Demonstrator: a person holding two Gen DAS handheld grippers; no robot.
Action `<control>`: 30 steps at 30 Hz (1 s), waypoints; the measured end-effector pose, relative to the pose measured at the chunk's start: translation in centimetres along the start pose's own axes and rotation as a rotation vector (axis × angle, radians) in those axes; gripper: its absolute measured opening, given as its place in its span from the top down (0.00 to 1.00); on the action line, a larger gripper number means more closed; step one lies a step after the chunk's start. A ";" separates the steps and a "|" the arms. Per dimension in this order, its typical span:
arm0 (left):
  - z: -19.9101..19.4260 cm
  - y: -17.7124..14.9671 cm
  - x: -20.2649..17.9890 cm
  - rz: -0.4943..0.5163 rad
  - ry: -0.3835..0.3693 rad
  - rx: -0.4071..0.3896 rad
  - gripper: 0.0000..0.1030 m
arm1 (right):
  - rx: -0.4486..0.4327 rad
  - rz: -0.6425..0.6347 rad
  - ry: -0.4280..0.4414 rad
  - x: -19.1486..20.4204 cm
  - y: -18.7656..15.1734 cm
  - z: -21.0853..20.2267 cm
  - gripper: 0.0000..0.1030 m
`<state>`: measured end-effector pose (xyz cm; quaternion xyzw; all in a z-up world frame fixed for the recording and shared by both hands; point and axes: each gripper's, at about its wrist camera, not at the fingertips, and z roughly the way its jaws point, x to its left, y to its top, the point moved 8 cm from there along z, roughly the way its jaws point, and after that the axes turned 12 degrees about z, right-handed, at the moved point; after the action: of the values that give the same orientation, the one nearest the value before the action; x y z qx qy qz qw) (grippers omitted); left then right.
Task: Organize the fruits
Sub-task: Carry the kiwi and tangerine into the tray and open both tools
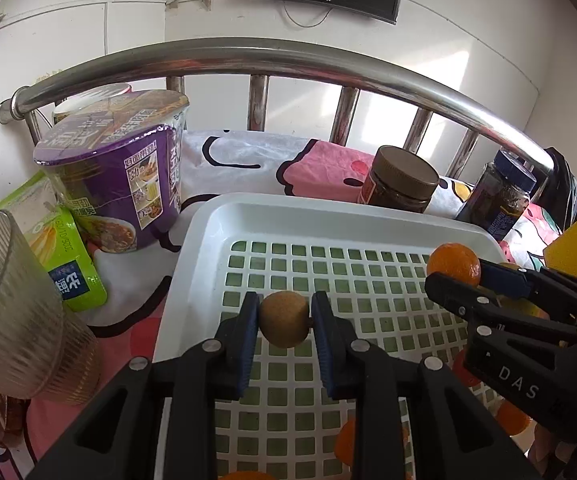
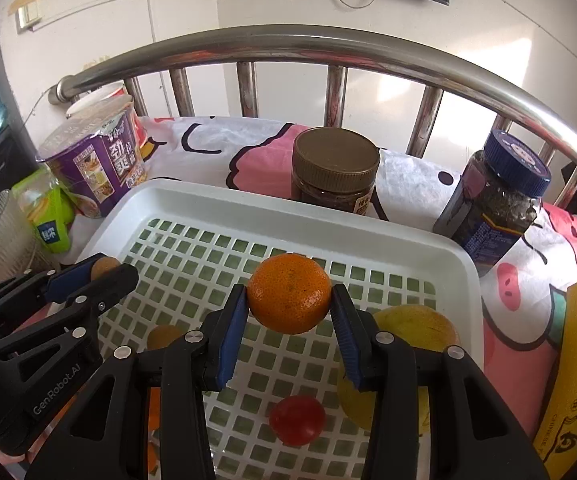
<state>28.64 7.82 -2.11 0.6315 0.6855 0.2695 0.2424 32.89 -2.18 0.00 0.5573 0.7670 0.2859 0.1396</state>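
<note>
1. The left gripper (image 1: 284, 318) was shut tight on a small brown fruit (image 1: 284, 319), in the middle of the left wrist view.
2. The right gripper (image 2: 290, 300) was shut on an orange (image 2: 289, 293), in the middle of the right wrist view.
3. Both fruits hung above the white tray (image 2: 368, 222), not yet set down. More fruit lay lower in the tray: a red one (image 2: 297, 420) at the bottom middle and a yellow one (image 2: 416, 326) at the lower right.
4. The brown fruit could slip out, I think. It was small and round, and the pads held only its two sides.
5. The orange could roll when let go, because the tray floor was flat. It might bump the red fruit.
6. The two grippers were near each other over the tray, so they could knock together.
7. A brown jar (image 2: 334, 170) stood just behind the tray. A far reach could tip it.
</note>
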 end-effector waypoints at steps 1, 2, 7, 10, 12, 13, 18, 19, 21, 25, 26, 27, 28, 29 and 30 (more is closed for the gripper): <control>0.1 -0.1 0.0 -0.001 0.003 0.003 0.72 | 0.002 -0.008 -0.004 0.1 0.1 0.2 0.60; 0.3 -0.2 0.1 -0.003 0.005 0.011 0.72 | 0.003 -0.022 -0.008 0.4 0.2 0.3 0.60; 0.6 -0.5 0.2 -0.013 -0.002 0.023 0.72 | 0.026 -0.110 -0.079 1.1 0.4 1.9 0.60; 1.0 -0.7 0.1 -0.014 -0.003 0.044 0.72 | 0.051 -0.162 -0.138 1.2 0.6 3.2 0.60; 1.1 -0.8 0.2 -0.025 -0.011 0.049 0.72 | 0.079 -0.185 -0.150 1.3 0.9 3.9 0.60; 1.2 -0.8 0.4 -0.032 -0.010 0.051 0.72 | 0.094 -0.197 -0.156 1.4 0.9 4.2 0.60; 1.5 -1.0 0.7 -0.061 -0.035 0.069 0.72 | 0.115 -0.261 -0.205 1.5 0.9 5.3 0.58; 1.5 -1.0 0.7 -0.063 -0.036 0.071 0.72 | 0.114 -0.258 -0.201 1.4 0.9 5.2 0.58; 1.5 -1.0 0.7 -0.069 -0.038 0.071 0.71 | 0.115 -0.242 -0.190 1.1 1.2 5.2 0.54; 1.1 -0.7 1.0 -0.090 -0.041 0.049 0.38 | 0.105 -0.184 -0.160 0.2 1.6 4.5 0.30; 0.7 -0.6 1.0 -0.091 -0.040 0.035 0.29 | 0.090 -0.169 -0.154 -0.1 1.8 3.9 0.30; 0.3 -0.4 0.9 -0.094 -0.046 0.022 0.26 | 0.069 -0.151 -0.142 -0.3 2.0 3.2 0.30; -0.1 -0.1 0.8 -0.098 -0.062 0.009 0.21 | 0.042 -0.132 -0.126 -0.4 2.2 2.1 0.29; -0.5 0.1 0.6 -0.103 -0.079 -0.008 0.17 | 0.010 -0.114 -0.114 -0.6 2.5 0.9 0.28; -1.0 0.3 0.4 -0.105 -0.089 -0.020 0.16 | -0.027 -0.099 -0.111 -0.8 2.7 -0.4 0.26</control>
<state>28.18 8.19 -1.17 0.6035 0.7034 0.2348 0.2929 35.07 -2.50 1.89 0.5318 0.7807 0.2575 0.2033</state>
